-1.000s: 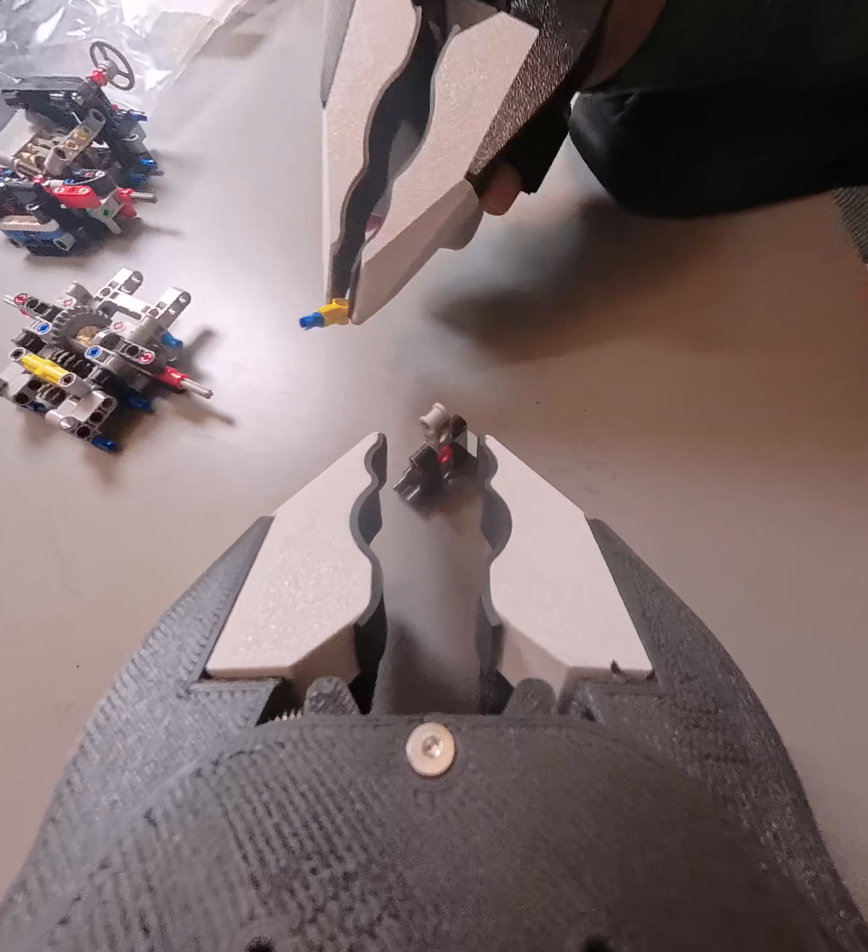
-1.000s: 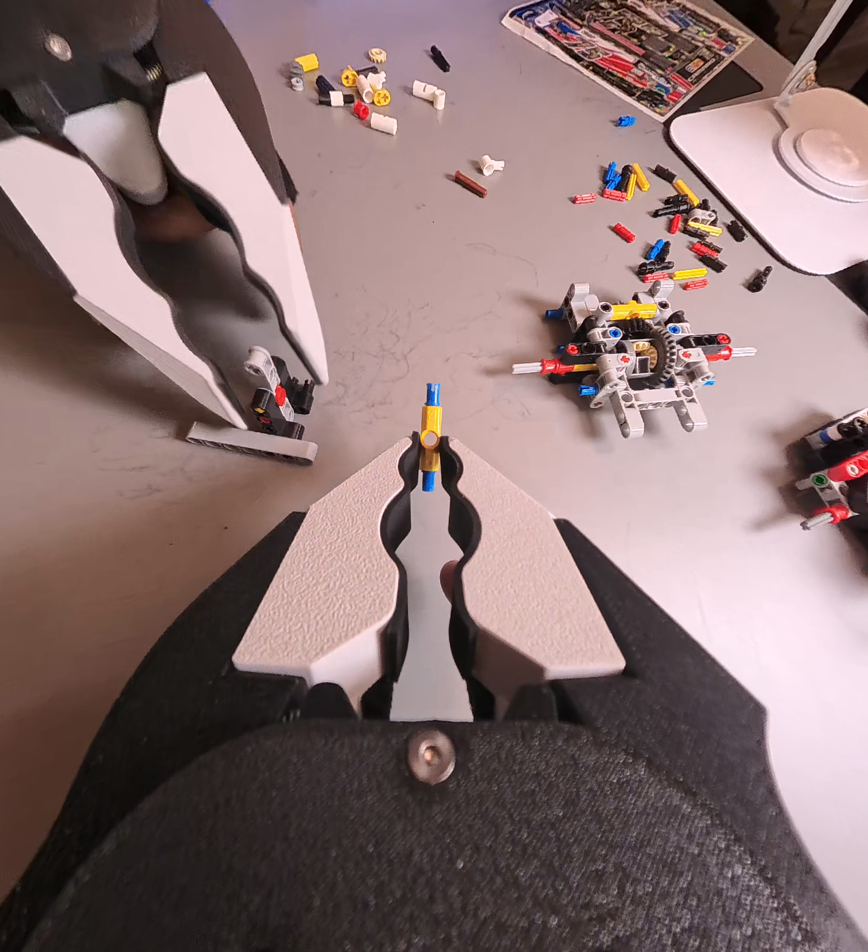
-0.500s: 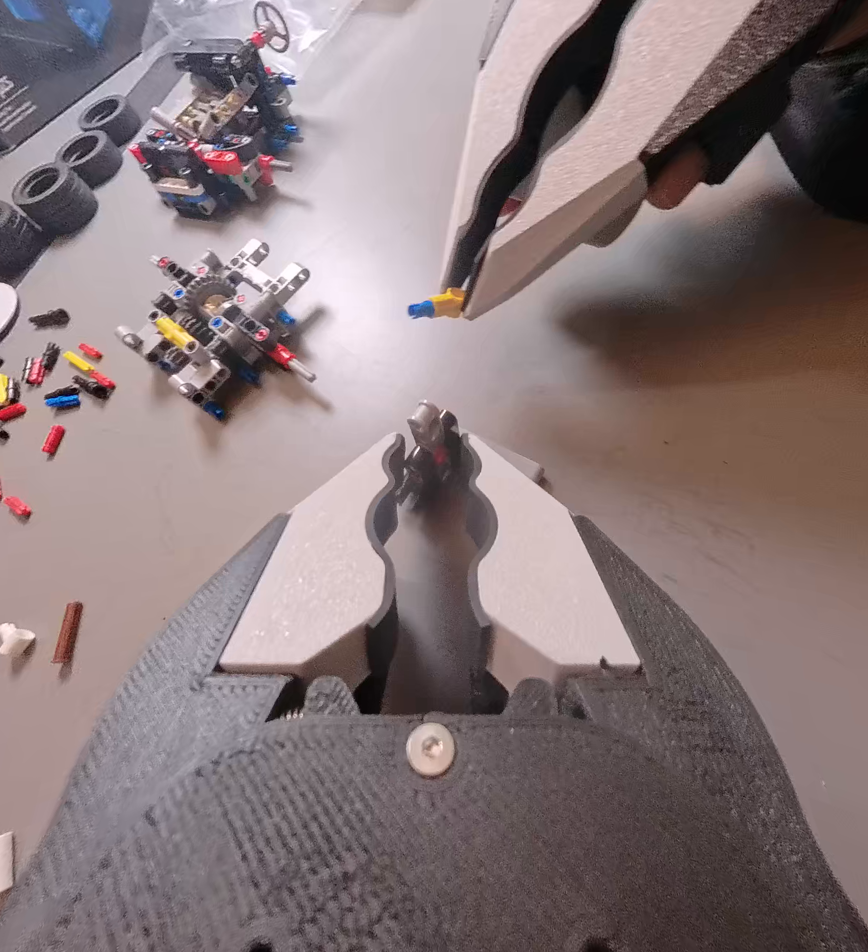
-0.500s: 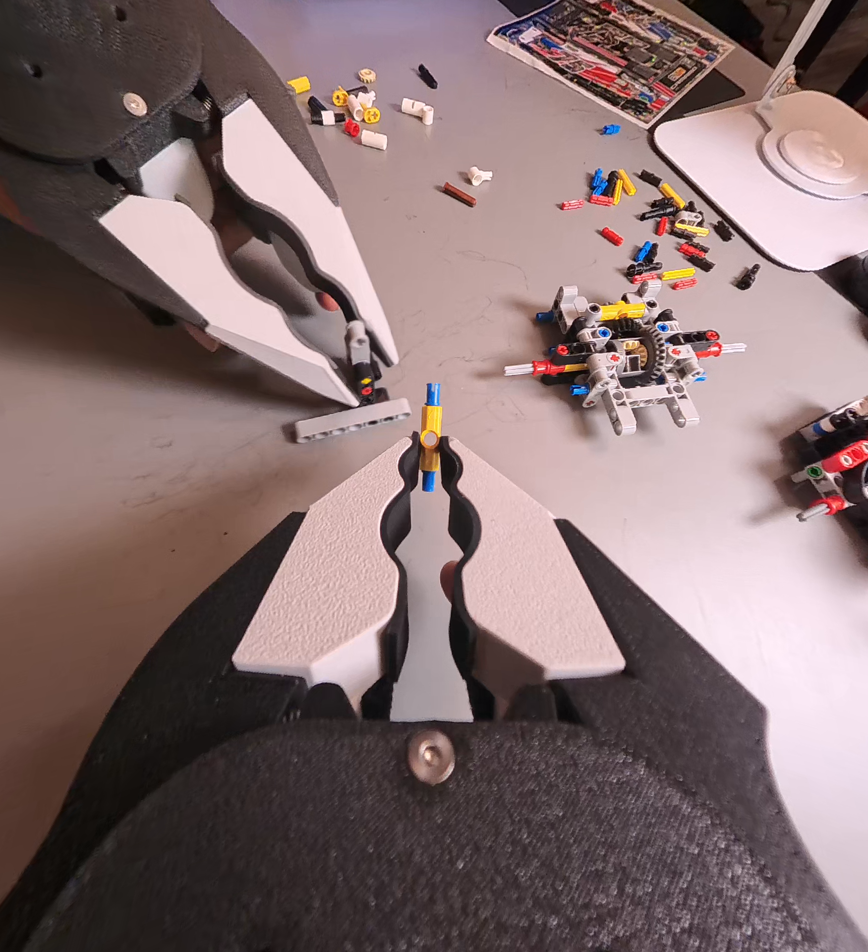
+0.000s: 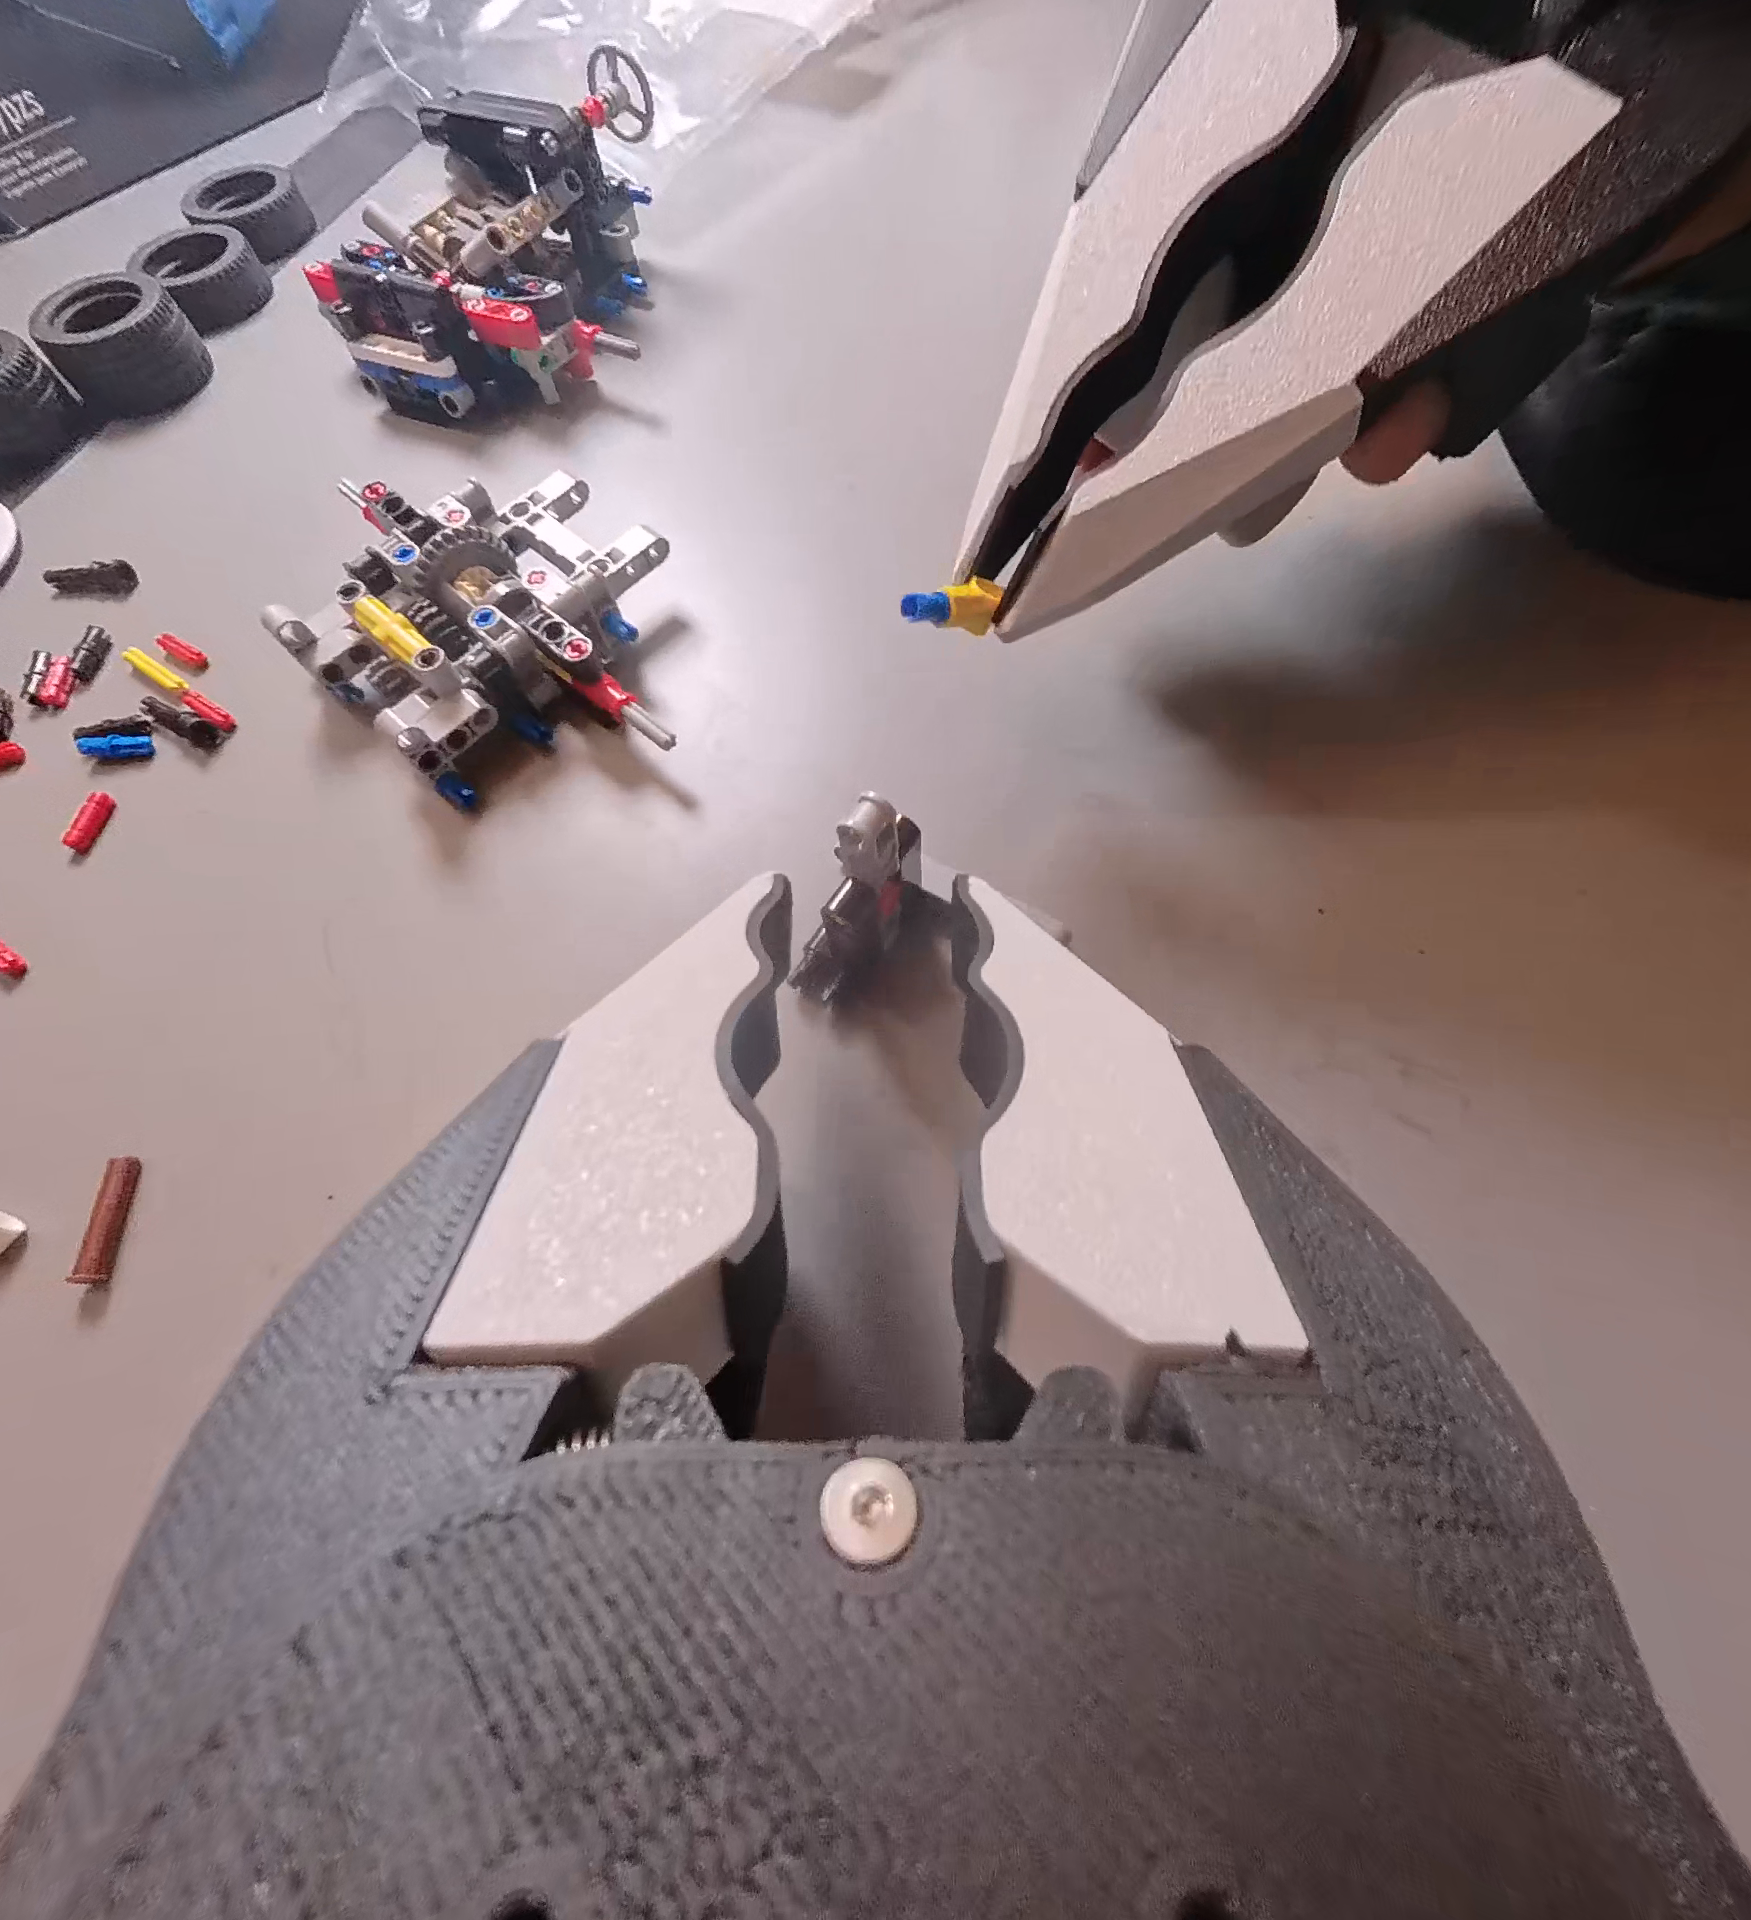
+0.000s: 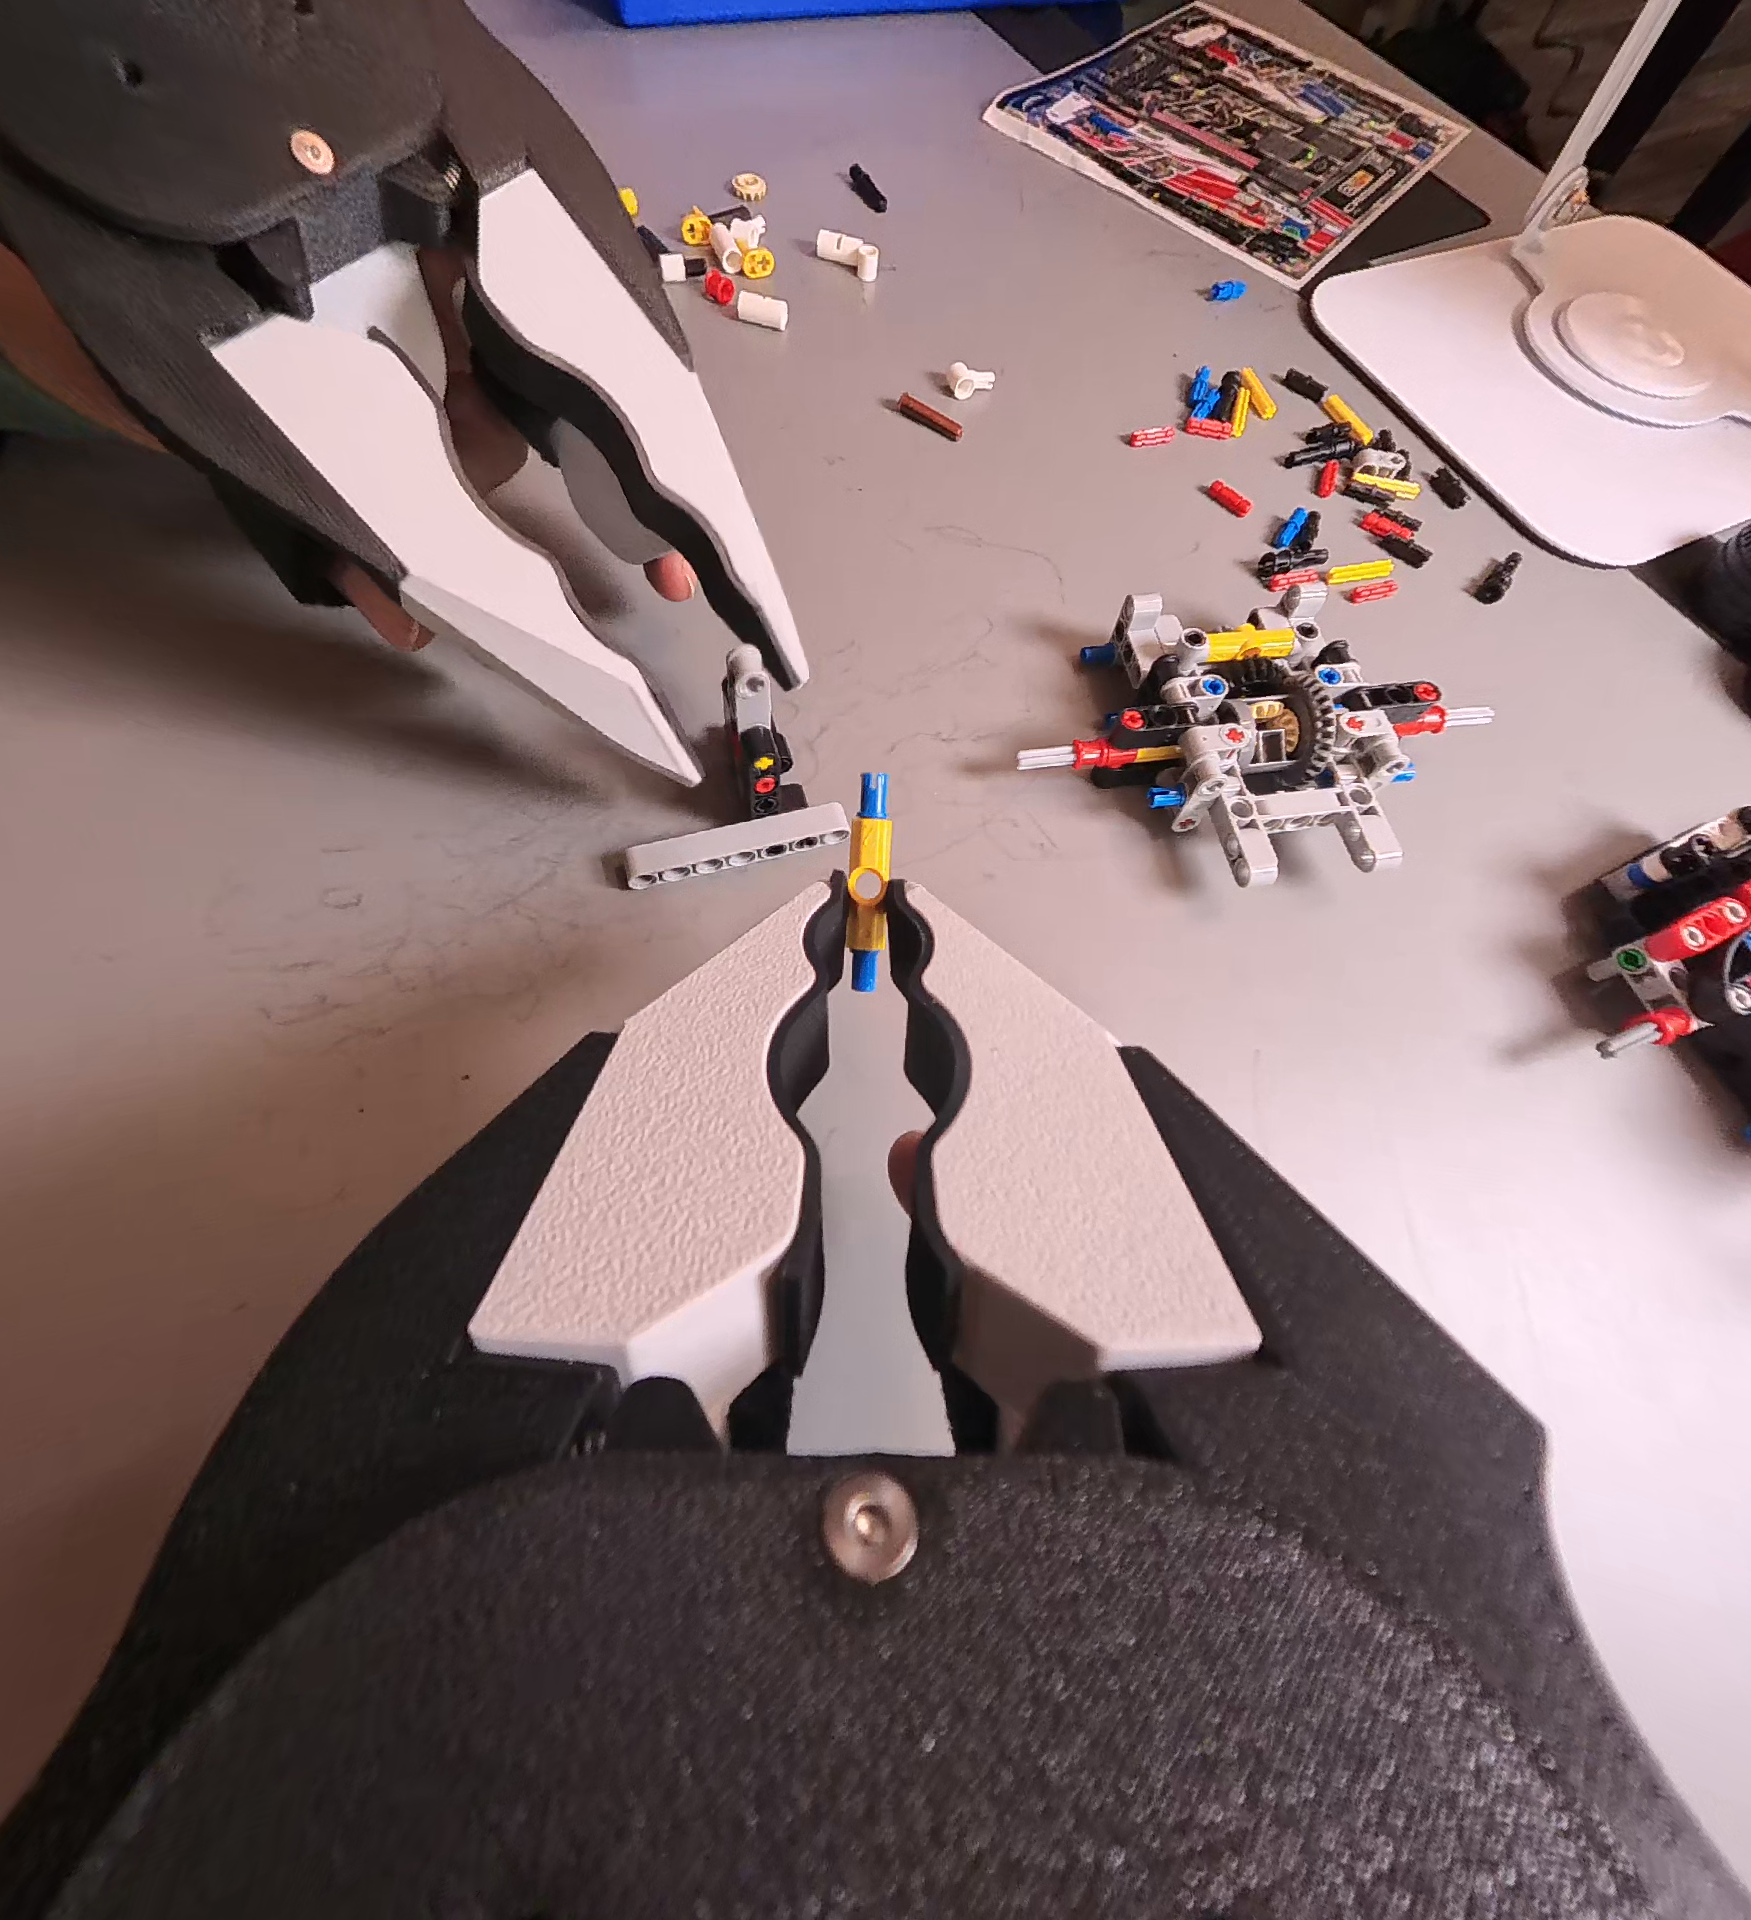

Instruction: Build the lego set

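Observation:
A small black and grey brick assembly (image 5: 871,847) with red and yellow pins stands on the table, joined to a flat grey holed beam (image 6: 736,844). My left gripper (image 5: 869,894) is open around it, with a gap between each pad and the assembly. The right wrist view shows the same: the left gripper's (image 6: 746,727) fingertips stand on either side of the assembly (image 6: 762,743) without pressing on it. My right gripper (image 6: 869,888) is shut on a yellow connector (image 6: 868,862) with a blue pin through it. It holds the connector just above the beam's end. That connector (image 5: 970,603) also shows in the left wrist view.
A grey gear assembly (image 6: 1255,717) and a larger chassis with a steering wheel (image 5: 497,270) lie on the table. Black tyres (image 5: 112,322), loose coloured pins (image 6: 1318,457), a brown axle (image 5: 107,1221), an instruction booklet (image 6: 1224,125) and a white lamp base (image 6: 1577,384) lie around them.
My left jaws narrowed around the small assembly and then widened again. The assembly and its grey beam turned on the table. My right gripper kept hold of the yellow connector.

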The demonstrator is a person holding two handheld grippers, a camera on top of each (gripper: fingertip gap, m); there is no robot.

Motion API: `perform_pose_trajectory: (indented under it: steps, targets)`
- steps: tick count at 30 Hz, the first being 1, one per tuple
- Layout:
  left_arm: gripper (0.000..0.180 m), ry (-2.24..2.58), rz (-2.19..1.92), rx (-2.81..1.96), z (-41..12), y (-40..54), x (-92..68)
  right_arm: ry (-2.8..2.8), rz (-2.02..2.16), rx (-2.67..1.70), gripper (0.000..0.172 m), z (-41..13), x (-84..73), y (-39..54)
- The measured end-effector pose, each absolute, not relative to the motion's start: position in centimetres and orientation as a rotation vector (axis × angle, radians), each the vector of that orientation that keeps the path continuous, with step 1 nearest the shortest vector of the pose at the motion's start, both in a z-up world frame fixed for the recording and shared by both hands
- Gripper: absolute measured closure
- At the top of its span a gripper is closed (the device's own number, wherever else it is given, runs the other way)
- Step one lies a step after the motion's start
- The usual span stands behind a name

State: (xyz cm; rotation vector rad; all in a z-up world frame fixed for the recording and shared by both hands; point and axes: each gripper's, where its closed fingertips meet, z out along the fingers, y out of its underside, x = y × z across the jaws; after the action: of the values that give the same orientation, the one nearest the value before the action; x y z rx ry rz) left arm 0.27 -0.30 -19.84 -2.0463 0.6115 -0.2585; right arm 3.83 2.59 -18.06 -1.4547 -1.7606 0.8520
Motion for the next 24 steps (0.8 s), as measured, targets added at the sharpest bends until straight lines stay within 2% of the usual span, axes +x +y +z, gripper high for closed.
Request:
perform_pose_trajectory:
  steps: [4,8,12,20,24]
  targets:
    - [0.151,0.656,-0.227,-1.989,-18.8,-0.6,0.3,-1.767,0.971,-1.425,0.167,-17.0,3.9,1.5]
    - [0.152,0.729,-0.464,-1.854,-16.0,-2.6,2.4,-1.881,1.179,-1.39,0.166,-16.4,4.7,-1.6]
    - [0.15,0.794,-0.669,-1.844,-16.1,-4.5,4.3,-1.972,1.078,-1.325,0.166,-17.6,4.7,-2.7]
    - [0.164,0.955,-0.531,-1.951,-19.2,-5.1,4.8,-2.073,0.894,-1.233,0.166,-19.5,4.2,-4.3]
    - [0.159,0.959,-0.471,-1.973,-19.5,-4.9,4.0,-2.115,0.834,-1.22,0.166,-20.2,4.1,-4.9]
